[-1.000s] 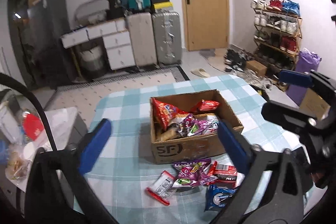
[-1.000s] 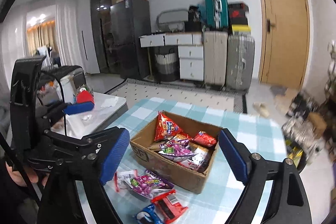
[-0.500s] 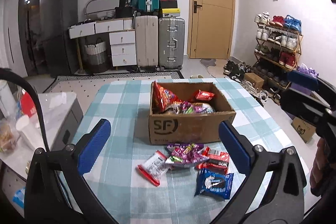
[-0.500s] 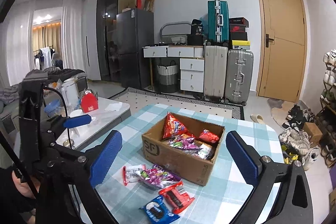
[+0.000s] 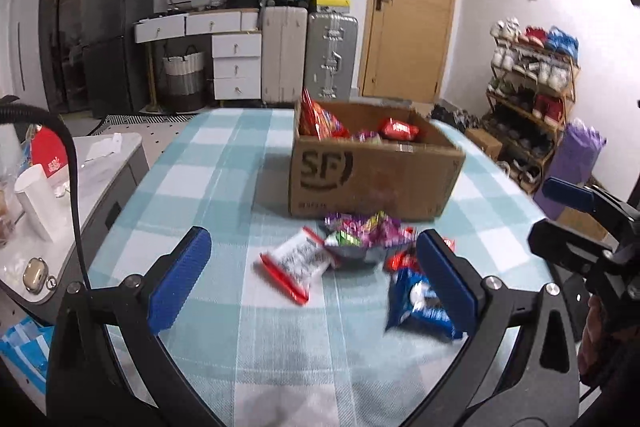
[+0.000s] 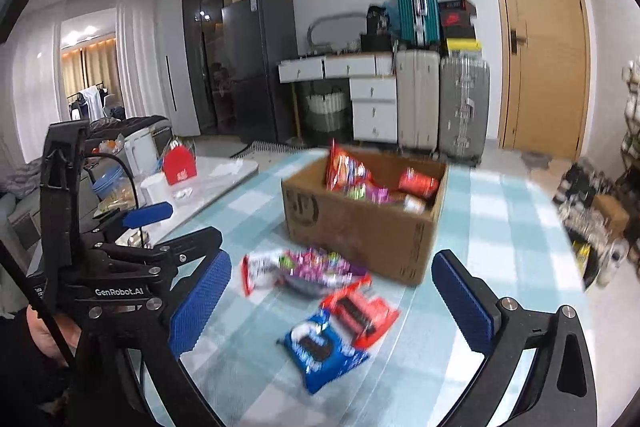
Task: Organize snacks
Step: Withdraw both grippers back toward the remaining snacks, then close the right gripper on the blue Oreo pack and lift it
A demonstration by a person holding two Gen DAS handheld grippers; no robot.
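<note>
While both claws hang spread wide and empty over the near edge of the desk (image 5: 224, 163), nothing has been gripped. The left claw (image 5: 316, 287) frames the loose pile, its right pad just in front of the blue cookie packet (image 5: 416, 307); the right claw (image 6: 332, 307) has the same blue packet between its pads, with the red packet (image 6: 360, 311) touching it at the far side. Further out lie the purple candy bag (image 5: 360, 231) and the white packet with red ends (image 5: 298, 265), which overlap one another close to the front wall of the cardboard box (image 5: 376, 175). That box sits toward the middle of the checked desk and already holds several snacks, one red bag standing at its left corner. My judgement is that the risk lies in the crowding: the packets overlap and touch, so a claw closing on one could catch a neighbour's edge, drag two together or push the pile against the box. Slick, puffed wrappers may slip out of a pinch taken at the seam. With both claws aimed at one small heap, they could also bump each other. Both pictures are blurred, so exact edges are hard to read.
</note>
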